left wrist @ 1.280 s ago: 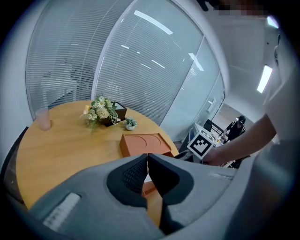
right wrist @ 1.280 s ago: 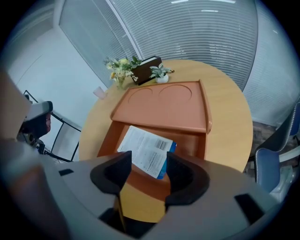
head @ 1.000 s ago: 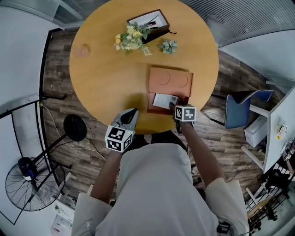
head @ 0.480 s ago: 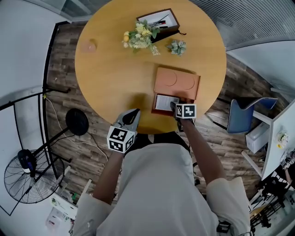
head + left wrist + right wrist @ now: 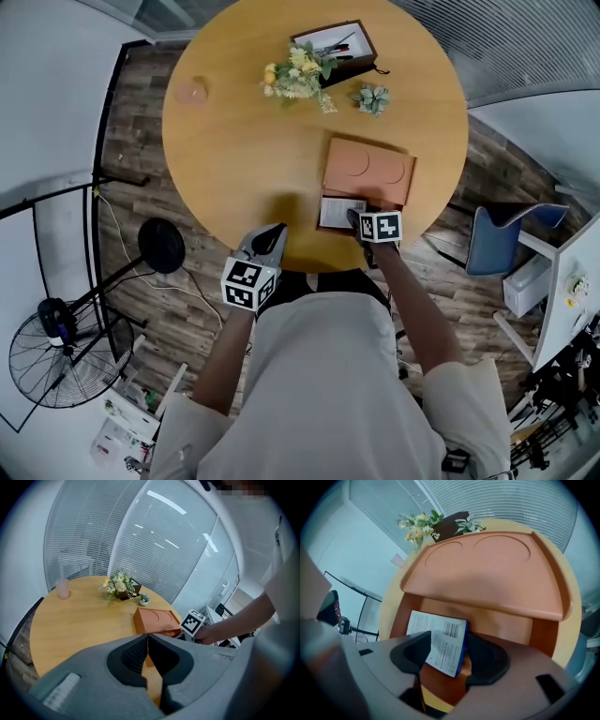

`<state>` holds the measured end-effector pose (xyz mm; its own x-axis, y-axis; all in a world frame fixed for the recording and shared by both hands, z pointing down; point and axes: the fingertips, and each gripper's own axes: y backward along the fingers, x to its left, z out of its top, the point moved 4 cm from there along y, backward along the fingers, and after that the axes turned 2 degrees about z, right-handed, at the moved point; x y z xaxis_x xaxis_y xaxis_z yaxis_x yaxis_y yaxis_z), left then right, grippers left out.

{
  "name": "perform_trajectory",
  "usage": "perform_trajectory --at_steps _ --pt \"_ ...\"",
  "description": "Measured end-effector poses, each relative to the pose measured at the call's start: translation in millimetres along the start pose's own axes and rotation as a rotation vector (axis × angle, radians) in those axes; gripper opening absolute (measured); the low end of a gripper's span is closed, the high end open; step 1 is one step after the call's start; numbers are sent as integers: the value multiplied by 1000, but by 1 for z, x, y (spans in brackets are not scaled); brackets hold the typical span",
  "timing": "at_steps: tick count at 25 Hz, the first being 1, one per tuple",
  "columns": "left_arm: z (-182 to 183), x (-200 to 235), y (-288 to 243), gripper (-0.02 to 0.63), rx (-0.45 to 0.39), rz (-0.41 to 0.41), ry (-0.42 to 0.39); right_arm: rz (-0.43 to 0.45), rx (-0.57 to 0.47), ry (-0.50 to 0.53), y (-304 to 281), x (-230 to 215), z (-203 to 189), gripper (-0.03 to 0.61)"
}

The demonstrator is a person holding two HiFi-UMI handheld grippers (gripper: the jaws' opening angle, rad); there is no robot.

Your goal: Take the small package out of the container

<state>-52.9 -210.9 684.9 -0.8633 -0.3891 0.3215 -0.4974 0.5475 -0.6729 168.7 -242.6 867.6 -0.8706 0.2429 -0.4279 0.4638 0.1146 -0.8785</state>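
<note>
A terracotta container (image 5: 368,167) lies near the table's front right edge, its lid (image 5: 487,578) slid back so the near end stands uncovered. The small package (image 5: 339,211), white with print and a blue edge, lies tilted in that opening (image 5: 440,641). My right gripper (image 5: 356,217) reaches into the opening and is shut on the package (image 5: 445,658), one jaw on each long side. My left gripper (image 5: 272,230) hovers at the table's front edge, left of the container, shut and empty (image 5: 147,641). The container (image 5: 154,619) also shows in the left gripper view.
At the table's far side stand a flower bunch (image 5: 295,73), a dark box of pens (image 5: 342,42), a small succulent (image 5: 373,97) and a pink cup (image 5: 191,91). A blue chair (image 5: 497,234) stands right of the table, a fan (image 5: 56,347) and a round stand base (image 5: 159,246) to the left.
The head view has drifted, so the table sits further right in frame. The right gripper stays at the container's open end on the package. The left gripper holds its place.
</note>
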Motion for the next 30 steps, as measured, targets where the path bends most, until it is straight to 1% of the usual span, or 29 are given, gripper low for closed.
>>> perform_trajectory --at_steps 4,9,12,15,21,25,30 --pt "3 0 5 20 -6 -10 -13 0 -55 -2 13 6 3 227" --pt "12 0 13 20 -28 -23 -38 7 -182 -21 35 19 9 226" --pt "16 -2 19 19 -39 -33 -51 -8 -235 9 47 31 10 225" --pt "17 -5 24 20 -43 -46 -62 -22 -261 36 55 41 8 225" --pt "19 -6 29 19 -48 -71 -97 -11 -344 48 66 62 8 225" --pt "21 -3 34 19 -51 -71 -106 28 -358 70 65 81 11 225" --pt "21 6 41 20 -46 -61 -108 21 -336 94 54 96 12 220"
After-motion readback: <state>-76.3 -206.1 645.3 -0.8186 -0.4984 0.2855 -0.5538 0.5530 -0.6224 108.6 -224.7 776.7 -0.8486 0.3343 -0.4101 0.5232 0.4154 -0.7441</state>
